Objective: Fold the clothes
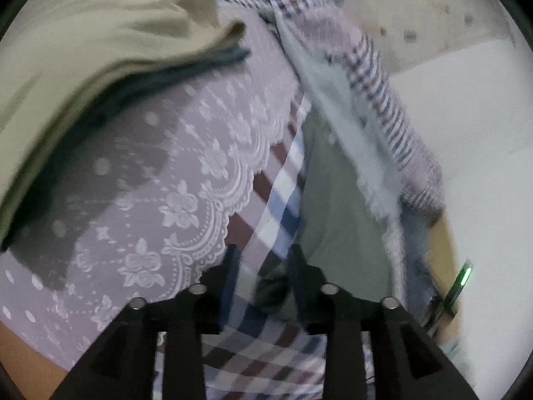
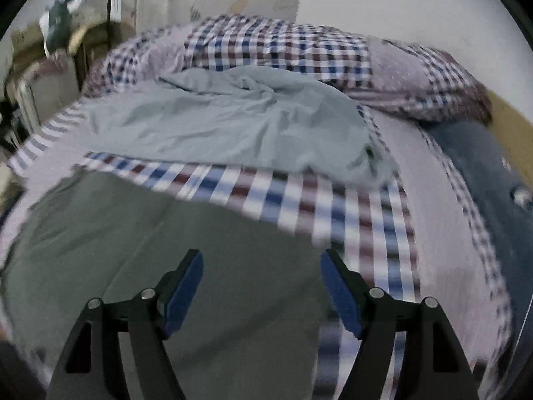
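In the left wrist view, the left gripper (image 1: 263, 266) points down at the bed, and its fingers (image 1: 230, 266) stand a little apart with nothing between them. Under them lies the checked bed cover (image 1: 279, 193) in white, blue and dark red. A grey-green garment (image 1: 336, 213) lies on the cover just to the right of the fingertips. On the left side, a lilac lace cloth (image 1: 186, 180) with white flowers covers part of the bed, and a folded beige garment (image 1: 86, 33) rests on its upper part, with a dark cloth (image 1: 186, 70) under the beige edge. The picture is blurred. In the right wrist view, the right gripper (image 2: 261, 280) hangs over the grey-green garment (image 2: 166, 250), which is spread flat on the bed. Its fingers (image 2: 186, 286) with blue pads are wide apart and hold nothing. Behind the garment, a light blue cloth (image 2: 233, 123) lies crumpled on the checked bed cover (image 2: 333, 206). A dark blue cloth (image 2: 483, 173) lies at the right edge of the bed.
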The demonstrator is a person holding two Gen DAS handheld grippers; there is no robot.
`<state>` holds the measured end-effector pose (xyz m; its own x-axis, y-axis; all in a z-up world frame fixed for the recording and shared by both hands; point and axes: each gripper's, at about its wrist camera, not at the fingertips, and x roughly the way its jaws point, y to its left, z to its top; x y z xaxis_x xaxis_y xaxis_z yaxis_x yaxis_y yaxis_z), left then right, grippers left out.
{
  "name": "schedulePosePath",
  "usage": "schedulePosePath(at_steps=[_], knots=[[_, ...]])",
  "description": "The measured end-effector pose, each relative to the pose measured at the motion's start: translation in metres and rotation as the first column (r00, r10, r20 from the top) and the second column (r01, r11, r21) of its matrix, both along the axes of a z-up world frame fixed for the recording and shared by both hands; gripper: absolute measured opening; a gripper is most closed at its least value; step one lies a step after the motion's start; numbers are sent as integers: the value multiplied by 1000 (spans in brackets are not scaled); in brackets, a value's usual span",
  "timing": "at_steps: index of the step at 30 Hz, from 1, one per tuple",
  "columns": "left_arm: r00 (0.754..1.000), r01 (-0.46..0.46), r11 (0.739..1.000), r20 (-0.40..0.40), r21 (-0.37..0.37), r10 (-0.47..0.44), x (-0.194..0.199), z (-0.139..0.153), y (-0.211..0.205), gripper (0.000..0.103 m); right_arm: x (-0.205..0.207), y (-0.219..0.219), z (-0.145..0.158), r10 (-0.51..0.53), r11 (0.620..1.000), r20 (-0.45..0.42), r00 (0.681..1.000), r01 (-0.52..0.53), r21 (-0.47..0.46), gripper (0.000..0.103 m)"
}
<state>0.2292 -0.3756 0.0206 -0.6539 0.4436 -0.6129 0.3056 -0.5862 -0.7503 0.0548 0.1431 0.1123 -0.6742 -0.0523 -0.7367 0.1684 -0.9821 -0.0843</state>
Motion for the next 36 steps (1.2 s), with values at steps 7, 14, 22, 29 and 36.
schedulePosePath(at_steps=[7,14,22,29,36], knots=[[997,-45,998,-68,52,48,23,6,1,47,127,36,-17,-64,984,-62,996,53,-169,78],[998,4,999,-57,39,-2,23,-1,45,57,185,73,-52,-159,905,-13,987,140,-401,78],[997,-22,996,-71,89,29,30,-10,70,63,208,97,-59,-152,797,8,988,127,-591,79],[993,-82,991,-75,106,90,33,-13,69,63,220,114,-69,-166,715,55,985,158,-681,79],[993,-101,993,-62,65,105,24,-12,72,62,224,124,-71,-212,719,68,975,203,-665,79]])
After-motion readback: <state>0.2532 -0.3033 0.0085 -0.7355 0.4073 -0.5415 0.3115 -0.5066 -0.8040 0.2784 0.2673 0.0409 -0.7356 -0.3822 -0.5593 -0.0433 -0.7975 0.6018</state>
